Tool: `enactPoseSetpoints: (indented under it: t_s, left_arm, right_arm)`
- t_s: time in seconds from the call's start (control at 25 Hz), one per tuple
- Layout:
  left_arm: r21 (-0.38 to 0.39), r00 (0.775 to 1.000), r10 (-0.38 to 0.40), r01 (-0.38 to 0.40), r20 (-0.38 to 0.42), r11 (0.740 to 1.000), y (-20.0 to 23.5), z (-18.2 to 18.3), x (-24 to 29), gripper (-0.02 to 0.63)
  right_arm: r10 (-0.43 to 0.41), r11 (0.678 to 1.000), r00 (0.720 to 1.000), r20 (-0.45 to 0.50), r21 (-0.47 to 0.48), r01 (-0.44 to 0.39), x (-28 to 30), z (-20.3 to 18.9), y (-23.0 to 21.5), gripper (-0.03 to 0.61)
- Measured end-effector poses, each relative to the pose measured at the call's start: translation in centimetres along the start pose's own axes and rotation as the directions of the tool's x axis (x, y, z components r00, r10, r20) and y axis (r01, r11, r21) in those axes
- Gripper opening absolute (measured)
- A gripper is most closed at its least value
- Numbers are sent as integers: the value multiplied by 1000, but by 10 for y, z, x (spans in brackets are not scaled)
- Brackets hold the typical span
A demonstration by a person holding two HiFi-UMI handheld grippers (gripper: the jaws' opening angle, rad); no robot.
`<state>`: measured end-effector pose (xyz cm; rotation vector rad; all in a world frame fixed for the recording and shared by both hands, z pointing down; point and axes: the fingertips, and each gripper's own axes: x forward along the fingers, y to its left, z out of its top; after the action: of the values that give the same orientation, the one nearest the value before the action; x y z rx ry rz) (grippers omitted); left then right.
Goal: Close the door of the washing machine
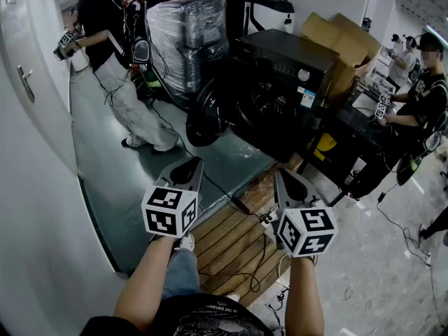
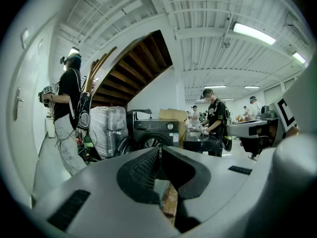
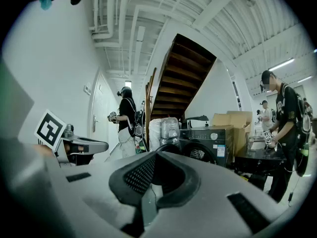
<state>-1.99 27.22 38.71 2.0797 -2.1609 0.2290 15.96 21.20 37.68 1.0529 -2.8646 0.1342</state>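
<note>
Black washer (image 1: pixel 283 82) stands far ahead, its door (image 1: pixel 208 114) hanging open leftward, nothing done yet, while left gripper (image 1: pixel 188 166) and right gripper (image 1: pixel 289 182), both pinched together and empty, hover near, well apart from it.

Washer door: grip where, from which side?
Its free rim, far from the hinge, coming from the left. The door stands swung out to the left of the washer, so that round edge is exposed and likely gives most leverage.
</note>
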Motion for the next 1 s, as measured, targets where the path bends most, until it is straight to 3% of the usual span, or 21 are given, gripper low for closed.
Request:
enactPoseSetpoints:
  t_s: [1.0]
  left_arm:
    - [-2,999,-39,39,-6,999,-22,3,18,54]
  right_arm:
    - [12,1000,1000,5,-1,-12,-4,-2,-12,20]
